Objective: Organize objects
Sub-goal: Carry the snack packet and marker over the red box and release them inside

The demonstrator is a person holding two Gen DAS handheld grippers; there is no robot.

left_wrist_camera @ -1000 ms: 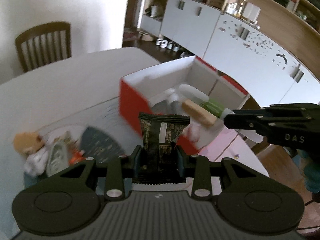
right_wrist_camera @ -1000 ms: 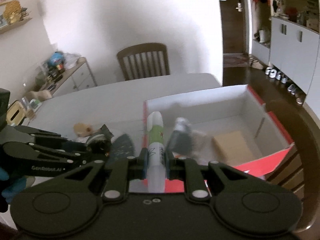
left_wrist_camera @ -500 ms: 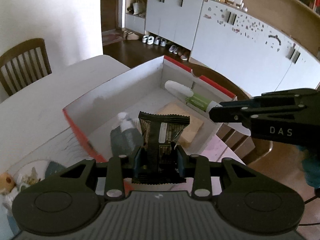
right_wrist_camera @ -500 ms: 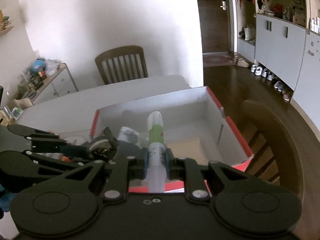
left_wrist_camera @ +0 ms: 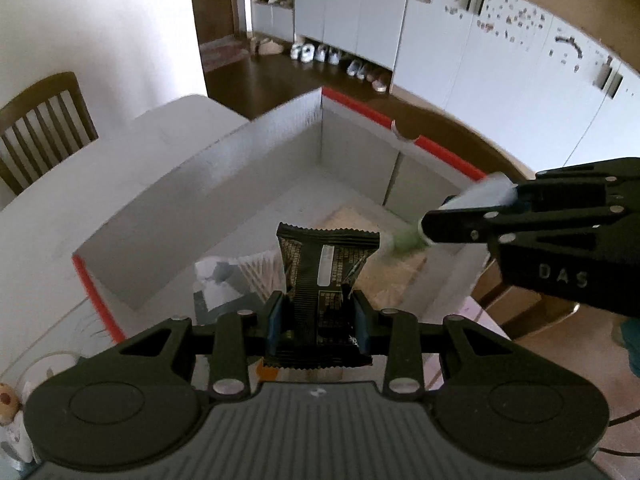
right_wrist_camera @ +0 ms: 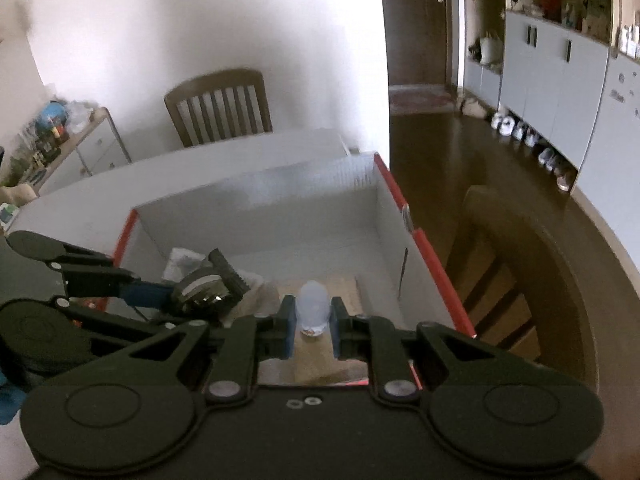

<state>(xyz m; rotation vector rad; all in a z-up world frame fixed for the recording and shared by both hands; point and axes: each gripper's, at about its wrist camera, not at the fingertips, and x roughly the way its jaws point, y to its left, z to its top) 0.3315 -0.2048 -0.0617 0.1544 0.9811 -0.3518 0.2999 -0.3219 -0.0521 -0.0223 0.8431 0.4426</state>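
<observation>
A white table (left_wrist_camera: 80, 208) carries an open cardboard box (left_wrist_camera: 224, 184) with red outer faces and pale inner walls, lying directly ahead of and below both tools. Beyond it are dark wooden floorboards, a row of shoes (left_wrist_camera: 340, 62) along the foot of white cabinets (left_wrist_camera: 460, 52), and a slat-backed wooden chair (right_wrist_camera: 220, 106) against a white wall; a second dark chair (right_wrist_camera: 516, 280) is to the right of the box.

The left hand-held gripper (left_wrist_camera: 318, 314) is clenched on a black snack packet (left_wrist_camera: 326, 276), held upright between its blue pads over the box; the packet carries a white strip and fine print too small to read. Under it, on the box floor, lie a white-and-grey pouch (left_wrist_camera: 224, 284) and a tan flat slab (left_wrist_camera: 384, 256).

The right hand-held gripper (right_wrist_camera: 313, 320) is clamped on a white tube with a green band (left_wrist_camera: 404, 238), pointing down into the box to the right of the packet; from its own camera only the tube's pale rounded end shows. Raised letters "DAS" are legible on the right tool's side. Small clutter (left_wrist_camera: 12, 408) is at the table's left edge.
</observation>
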